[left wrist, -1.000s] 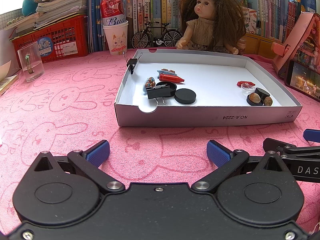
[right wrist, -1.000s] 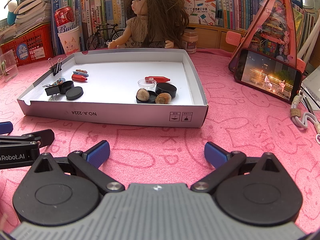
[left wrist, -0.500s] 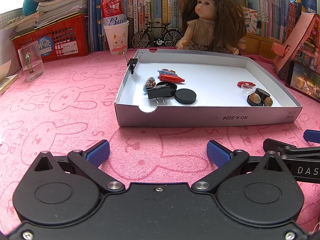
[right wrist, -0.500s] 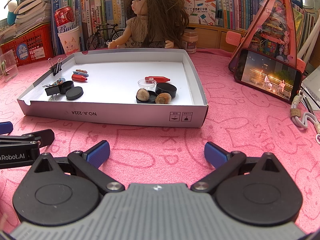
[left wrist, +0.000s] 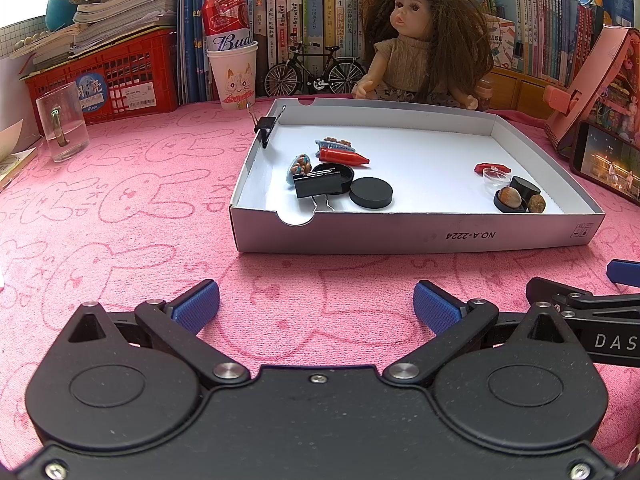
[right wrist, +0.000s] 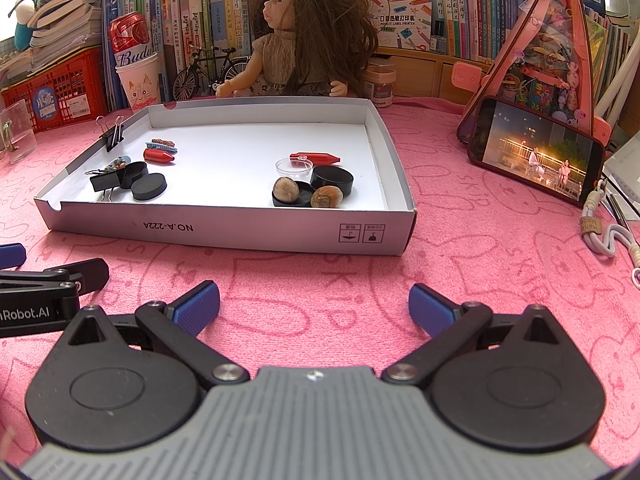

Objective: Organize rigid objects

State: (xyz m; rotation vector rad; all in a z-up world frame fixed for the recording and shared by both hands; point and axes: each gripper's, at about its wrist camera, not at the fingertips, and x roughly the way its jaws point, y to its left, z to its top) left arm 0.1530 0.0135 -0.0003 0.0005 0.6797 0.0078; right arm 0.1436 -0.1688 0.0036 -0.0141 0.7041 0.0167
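The small rigid objects lie in two clusters inside the shallow white cardboard box lid (left wrist: 400, 236): a black binder clip (left wrist: 318, 185), round black cap (left wrist: 371, 192) and red crayon-shaped piece (left wrist: 342, 156) lie ahead of the left tool (left wrist: 316, 306); two matte brown nuts (right wrist: 286, 191) lie ahead of the right tool (right wrist: 314, 304). Both tools are spread wide and empty, resting on the pink terry worktop (left wrist: 120, 216), well short of the box lid.

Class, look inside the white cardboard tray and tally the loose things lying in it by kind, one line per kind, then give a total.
Red crayons: 2
Hair clips: 2
Binder clips on the floor: 1
Black round lids and cups: 4
Nuts: 2
Clear dishes: 1
Total: 12
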